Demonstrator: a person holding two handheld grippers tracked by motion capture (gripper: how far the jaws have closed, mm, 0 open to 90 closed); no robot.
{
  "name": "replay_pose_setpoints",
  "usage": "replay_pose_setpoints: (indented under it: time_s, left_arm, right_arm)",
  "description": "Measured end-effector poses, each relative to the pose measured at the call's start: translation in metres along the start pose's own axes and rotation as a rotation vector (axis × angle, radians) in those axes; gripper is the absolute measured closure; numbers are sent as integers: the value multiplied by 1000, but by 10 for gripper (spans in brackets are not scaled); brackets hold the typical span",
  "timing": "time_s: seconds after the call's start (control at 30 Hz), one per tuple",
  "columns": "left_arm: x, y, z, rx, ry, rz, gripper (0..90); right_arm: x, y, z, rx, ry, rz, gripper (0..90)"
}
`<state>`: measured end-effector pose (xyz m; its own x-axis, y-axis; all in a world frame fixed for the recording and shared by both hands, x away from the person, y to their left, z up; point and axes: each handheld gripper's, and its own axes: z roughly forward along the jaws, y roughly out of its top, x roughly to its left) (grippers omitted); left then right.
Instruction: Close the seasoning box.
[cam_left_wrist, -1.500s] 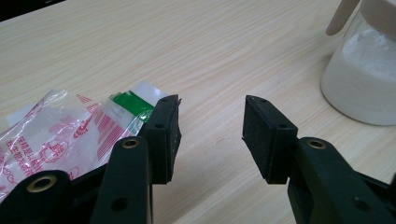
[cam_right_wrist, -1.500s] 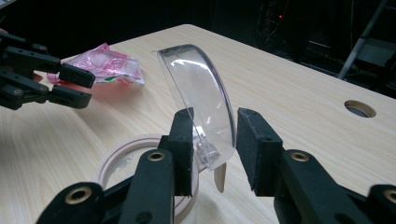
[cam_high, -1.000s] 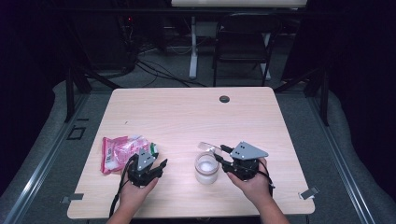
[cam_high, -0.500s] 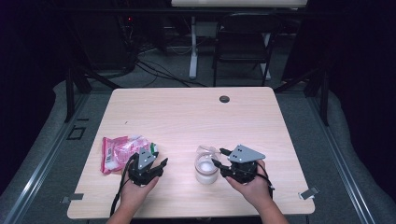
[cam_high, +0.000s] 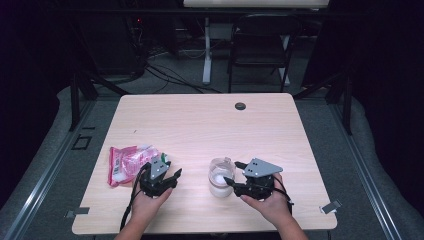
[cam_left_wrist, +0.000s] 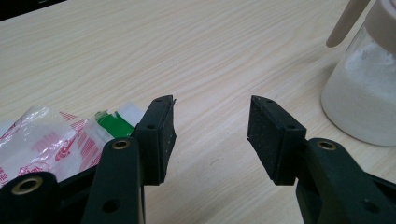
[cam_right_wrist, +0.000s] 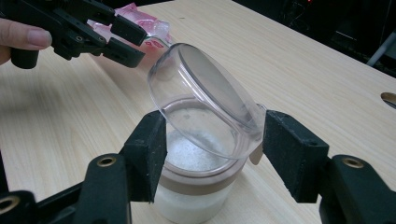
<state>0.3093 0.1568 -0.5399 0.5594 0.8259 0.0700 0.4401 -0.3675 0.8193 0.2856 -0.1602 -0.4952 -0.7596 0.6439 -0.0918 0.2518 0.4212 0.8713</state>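
A clear jar (cam_high: 219, 179) of white powder stands near the table's front edge, its flip lid (cam_right_wrist: 205, 102) tilted up on its hinge. My right gripper (cam_high: 231, 173) is open around the jar's (cam_right_wrist: 191, 186) collar. Its jaws have just been opening; the right pad stands clear of the jar, the left pad close beside it. A pink packet (cam_high: 127, 162) lies flat at the front left. Just right of it, my left gripper (cam_high: 172, 169) rests low over the wood. In its own view that gripper (cam_left_wrist: 210, 121) is open, jaws just opening, nothing between them.
A black round grommet (cam_high: 240, 106) sits in the table near its far edge. Bare wood spreads across the table's (cam_high: 200, 125) middle and back. A dark chair (cam_high: 260, 45) and cables stand on the floor beyond the table.
The right gripper's jaws have spread wider around the jar's top. The left gripper's jaws have parted a little. Both hands stay where they were.
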Motion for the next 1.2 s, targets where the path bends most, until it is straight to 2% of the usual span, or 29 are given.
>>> replay_pose_setpoints:
  time_s: [0.37,0.47,1.2]
  left_arm:
    - [0,0,0,3,1,0,494]
    - [0,-1,1,6,1,3,492]
    - [2,0,-1,-2,5,-2,490]
  right_arm:
    - [1,1,0,-2,18,4,346]
    - [2,2,-1,-15,52,17,356]
    - [-4,3,-4,-27,8,41,376]
